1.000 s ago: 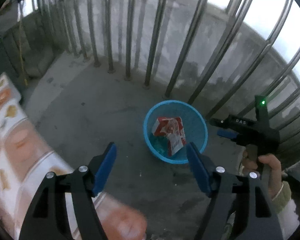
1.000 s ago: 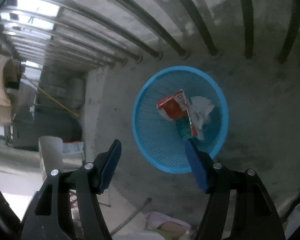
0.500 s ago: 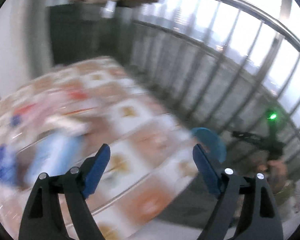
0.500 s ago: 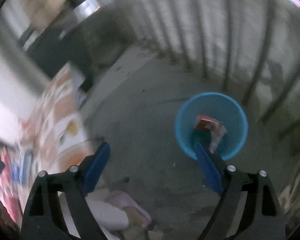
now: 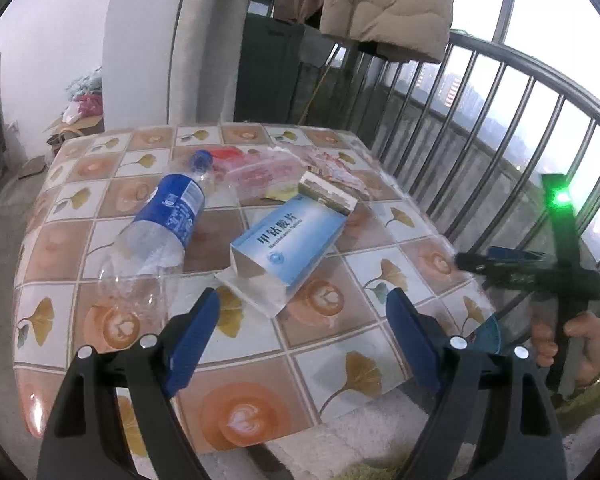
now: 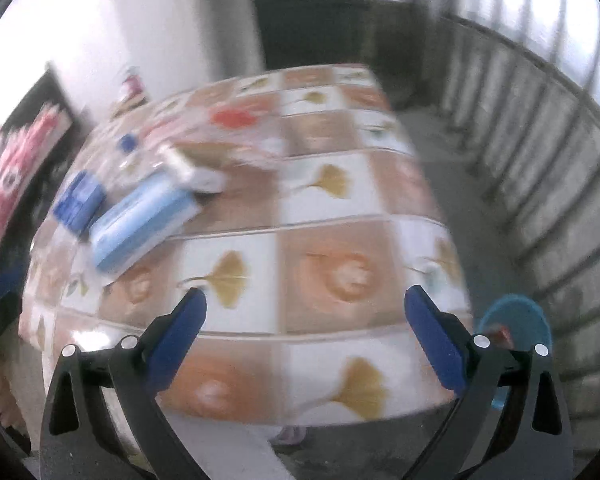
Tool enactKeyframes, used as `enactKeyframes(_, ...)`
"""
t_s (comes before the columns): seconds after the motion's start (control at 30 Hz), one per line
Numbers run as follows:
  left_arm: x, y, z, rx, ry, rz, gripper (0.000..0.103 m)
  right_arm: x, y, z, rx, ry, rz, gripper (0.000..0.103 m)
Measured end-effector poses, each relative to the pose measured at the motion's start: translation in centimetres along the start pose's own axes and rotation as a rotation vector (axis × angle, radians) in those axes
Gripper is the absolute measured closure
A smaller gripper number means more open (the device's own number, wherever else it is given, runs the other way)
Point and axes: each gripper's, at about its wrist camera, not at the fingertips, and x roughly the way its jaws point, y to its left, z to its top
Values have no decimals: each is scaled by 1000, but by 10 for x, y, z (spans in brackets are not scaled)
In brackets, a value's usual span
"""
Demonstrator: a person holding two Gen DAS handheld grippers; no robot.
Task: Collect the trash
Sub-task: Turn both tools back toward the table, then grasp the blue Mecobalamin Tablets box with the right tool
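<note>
Both your left gripper point(image 5: 302, 334) and right gripper point(image 6: 306, 332) are spread wide and empty, some trash is in the blue bin point(image 6: 516, 320) already, but the bottle point(image 5: 156, 232) and blue box point(image 5: 288, 242) wait on the table point(image 5: 340, 364).

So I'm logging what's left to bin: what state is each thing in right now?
plastic bottle: lying on its side, capped, looks empty
blue medicine box: lying flat on the table
blue bin: on the floor, holds trash
left hand-held gripper: open, empty
right hand-held gripper: open, empty
</note>
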Motion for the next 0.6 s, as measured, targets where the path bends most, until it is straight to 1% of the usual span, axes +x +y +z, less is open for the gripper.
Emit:
enactKeyframes(0.03, 1, -1, 1, 5, -11, -16, 20, 1, 11, 3, -24, 7, 34, 8)
enactKeyframes(0.1, 6, 0, 5, 12, -34, -38, 20, 2, 22, 8, -24, 17, 116, 8)
enactKeyframes(0.2, 21, 4, 19, 3, -46, -71, 20, 2, 27, 17, 52, 14, 253, 8)
enactKeyframes(0.23, 30, 4, 25, 1, -41, -81, 19, 4, 33, 22, 76, 9, 270, 8)
enactKeyframes(0.27, 38, 4, 31, 1, -37, -89, 19, 4, 31, 26, 100, 6, 280, 8)
enactKeyframes(0.3, 50, 4, 38, 5, -26, -95, 19, 4, 26, 28, 129, 4, 290, 12)
enactKeyframes(0.4, 80, 5, 52, -2, 18, -90, 19, 5, 14, 32, 194, 16, 327, 16)
enactKeyframes(0.5, 123, 7, 66, -11, 128, -36, 19, 9, 3, 31, 251, 37, 377, 20)
enactKeyframes(0.6, 150, 5, 71, 3, 190, -31, 19, 16, -7, 30, 295, 57, 407, 24)
